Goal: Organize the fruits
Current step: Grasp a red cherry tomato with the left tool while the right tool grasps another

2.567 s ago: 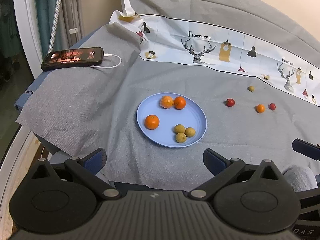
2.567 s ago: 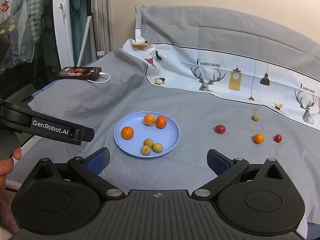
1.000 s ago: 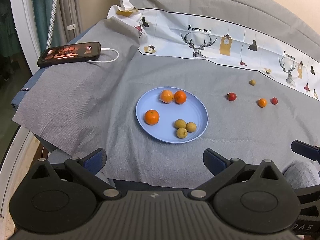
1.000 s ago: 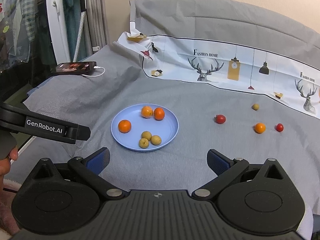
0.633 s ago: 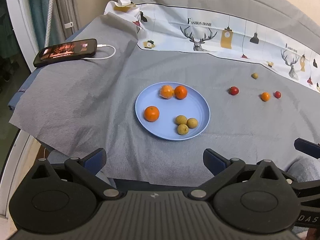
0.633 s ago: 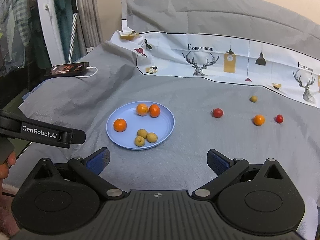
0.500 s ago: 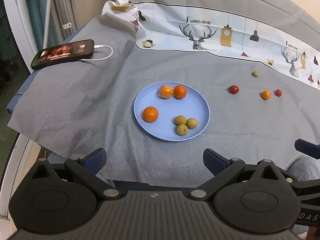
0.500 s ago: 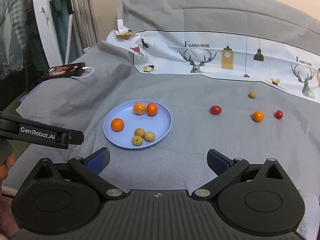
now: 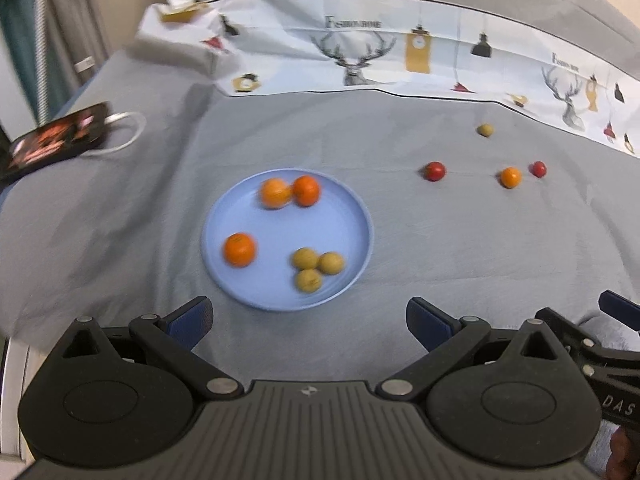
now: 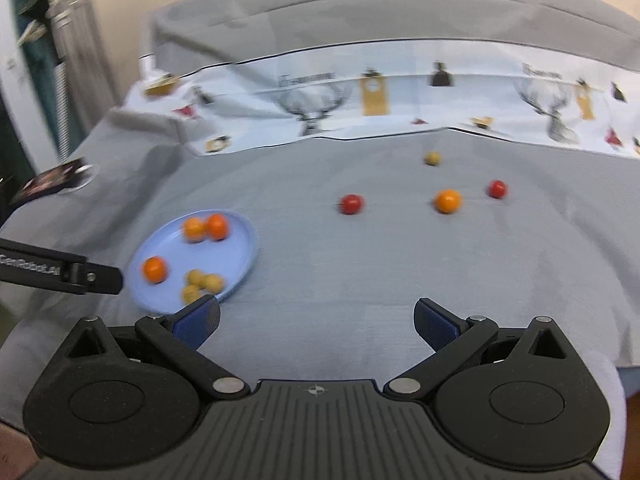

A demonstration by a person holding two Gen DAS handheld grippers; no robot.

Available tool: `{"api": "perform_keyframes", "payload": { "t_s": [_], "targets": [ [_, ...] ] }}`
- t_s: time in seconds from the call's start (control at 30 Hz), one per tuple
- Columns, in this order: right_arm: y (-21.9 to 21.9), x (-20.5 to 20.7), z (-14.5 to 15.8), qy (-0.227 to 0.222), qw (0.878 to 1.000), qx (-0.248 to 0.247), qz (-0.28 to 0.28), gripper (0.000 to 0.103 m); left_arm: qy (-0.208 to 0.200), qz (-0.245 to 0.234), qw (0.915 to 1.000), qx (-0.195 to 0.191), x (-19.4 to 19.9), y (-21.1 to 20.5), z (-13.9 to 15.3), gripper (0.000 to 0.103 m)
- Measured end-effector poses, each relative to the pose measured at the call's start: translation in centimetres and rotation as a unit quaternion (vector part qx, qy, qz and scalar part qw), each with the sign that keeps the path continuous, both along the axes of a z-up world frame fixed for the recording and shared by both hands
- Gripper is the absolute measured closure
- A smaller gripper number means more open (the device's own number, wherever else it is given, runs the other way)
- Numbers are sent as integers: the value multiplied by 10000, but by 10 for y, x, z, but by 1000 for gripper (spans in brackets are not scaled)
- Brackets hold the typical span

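— Both views have swung rightward; the right claw (image 10: pixel 316 316) now faces the loose fruits (image 10: pixel 447 201), spread and empty.

— Left claw (image 9: pixel 308 320) too, before the plate (image 9: pixel 352 216). Round fruits roll (motion's blurry), so a hasty pinch may knock one away.

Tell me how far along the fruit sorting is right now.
Partly done. The round light-blue plate already holds three orange citrus fruits and three yellow-brown round fruits. Nothing is in hand: the left tongs and right tongs are both open and empty. Left on the grey cloth: two small red fruits, one small orange fruit and one yellow-brown fruit.
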State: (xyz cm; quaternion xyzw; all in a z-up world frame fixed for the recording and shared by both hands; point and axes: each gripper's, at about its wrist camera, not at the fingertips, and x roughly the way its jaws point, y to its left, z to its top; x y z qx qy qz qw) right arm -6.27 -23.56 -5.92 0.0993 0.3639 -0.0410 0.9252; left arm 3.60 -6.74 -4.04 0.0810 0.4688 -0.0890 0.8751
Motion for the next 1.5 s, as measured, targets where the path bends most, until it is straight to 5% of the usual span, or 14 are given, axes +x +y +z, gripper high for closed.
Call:
{"api": "perform_keyframes", "payload": {
  "t_s": [0.23,0.53,1.0,1.07,1.3,1.33,1.4,1.43,1.47,1.5],
  "targets": [
    [-70,13,-15,-12,9954,-32,-954,1,54,-481,9988,111,41,-71,-12,0],
    [-170,70,-54,-49,9798,-204,-1987,1,292,-742,9967,124,123,-165,-60,0],
    [-259,231,-163,201,9793,-556,-1934,0,788,-306,9960,282,250,-222,-174,0],
    [-253,238,-176,28,9763,-1085,-1870,1,709,-180,9973,-39,254,-215,-177,0],
    [-257,241,-176,-6,9761,-1020,-1918,0,595,-171,9981,10,251,-216,-179,0],
    [-257,241,-176,-6,9761,-1024,-1919,0,614,-175,9980,-11,250,-216,-178,8],
    [-256,240,-174,3,9747,-1072,-1961,11,529,-389,9977,-141,242,-216,-168,48],
    [-254,237,-171,-60,9744,-1126,-1944,41,533,-588,9968,-125,237,-218,-162,63],
    [-252,237,-168,-107,9762,-1181,-1816,73,562,-650,9963,-63,234,-220,-158,64],
    [-251,237,-167,-93,9766,-1230,-1761,72,612,-675,9958,-116,231,-220,-156,64]
  ]
}}
